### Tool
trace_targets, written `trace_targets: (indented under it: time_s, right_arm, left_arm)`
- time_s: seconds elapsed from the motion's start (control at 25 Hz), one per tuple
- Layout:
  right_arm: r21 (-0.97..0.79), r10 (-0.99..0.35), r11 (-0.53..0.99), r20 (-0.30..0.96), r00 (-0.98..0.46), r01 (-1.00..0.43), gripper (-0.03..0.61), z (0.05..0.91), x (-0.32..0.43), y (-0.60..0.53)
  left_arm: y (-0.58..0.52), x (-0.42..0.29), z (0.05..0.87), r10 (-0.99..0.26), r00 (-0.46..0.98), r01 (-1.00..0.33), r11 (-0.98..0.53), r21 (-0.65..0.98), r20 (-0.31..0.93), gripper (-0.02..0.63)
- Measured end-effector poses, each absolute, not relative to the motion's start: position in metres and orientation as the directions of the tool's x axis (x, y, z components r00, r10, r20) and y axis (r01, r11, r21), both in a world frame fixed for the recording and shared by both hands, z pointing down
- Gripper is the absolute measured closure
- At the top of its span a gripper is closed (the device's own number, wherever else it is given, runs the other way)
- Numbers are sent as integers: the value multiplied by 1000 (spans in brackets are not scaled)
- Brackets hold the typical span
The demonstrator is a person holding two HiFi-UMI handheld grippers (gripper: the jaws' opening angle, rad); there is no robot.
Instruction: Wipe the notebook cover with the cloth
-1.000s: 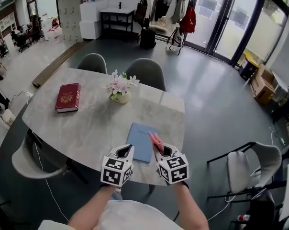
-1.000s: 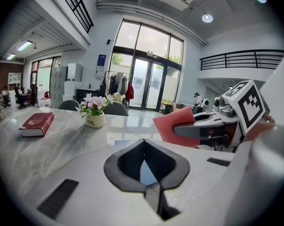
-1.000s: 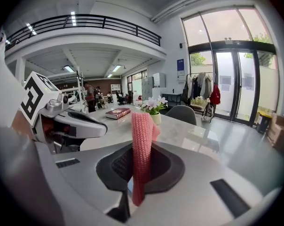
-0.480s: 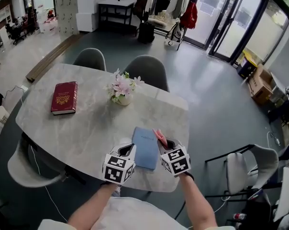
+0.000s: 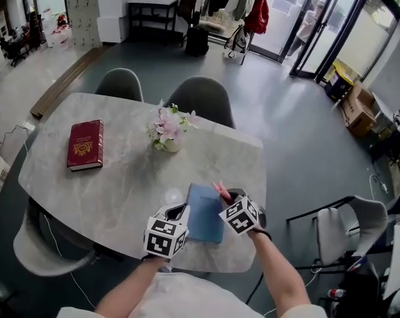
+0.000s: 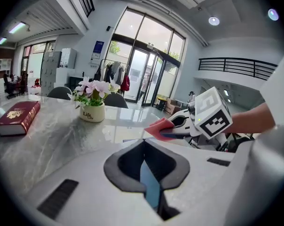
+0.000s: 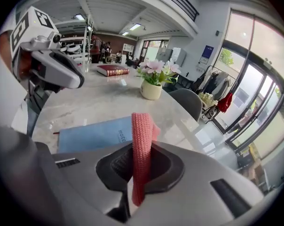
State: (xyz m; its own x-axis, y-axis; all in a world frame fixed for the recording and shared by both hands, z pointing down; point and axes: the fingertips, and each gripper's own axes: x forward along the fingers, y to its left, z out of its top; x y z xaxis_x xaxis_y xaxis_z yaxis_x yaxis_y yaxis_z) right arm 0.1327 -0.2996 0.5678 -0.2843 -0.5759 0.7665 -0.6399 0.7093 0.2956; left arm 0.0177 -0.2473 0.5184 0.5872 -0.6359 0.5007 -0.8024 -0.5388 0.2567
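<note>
The light blue notebook (image 5: 204, 216) lies flat near the front edge of the marble table (image 5: 120, 177). My left gripper (image 5: 181, 211) is at its left edge, shut on the notebook's edge, which shows as a blue sliver (image 6: 150, 188) between the jaws. My right gripper (image 5: 222, 201) hangs over the notebook's right side, shut on a pink knitted cloth (image 5: 219, 191). The cloth (image 7: 142, 135) stands up out of the jaws, with the notebook (image 7: 92, 134) just beyond. The cloth (image 6: 158, 127) shows in the left gripper view too.
A flower pot (image 5: 167, 136) stands behind the notebook at mid table. A red book (image 5: 84, 144) lies at the far left. Grey chairs (image 5: 200, 98) stand along the far side, and another chair (image 5: 339, 230) is at the right on the floor.
My left gripper has closed in on the notebook's left edge. The right gripper with the cloth has turned a little over the notebook's right side. The head view has shifted.
</note>
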Motion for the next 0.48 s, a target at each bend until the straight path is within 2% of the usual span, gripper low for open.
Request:
trace_targets:
  time_s: [0.2, 0.48]
  right_arm:
    - [333, -542, 734, 813, -214, -591, 563, 594, 138, -310]
    - [285, -496, 746, 841, -217, -602, 563, 609, 134, -302]
  left_arm:
    - [-255, 20, 523, -618, 605, -788, -556, 265, 502, 606]
    - [-254, 20, 528, -598, 613, -781, -559, 279, 516, 606]
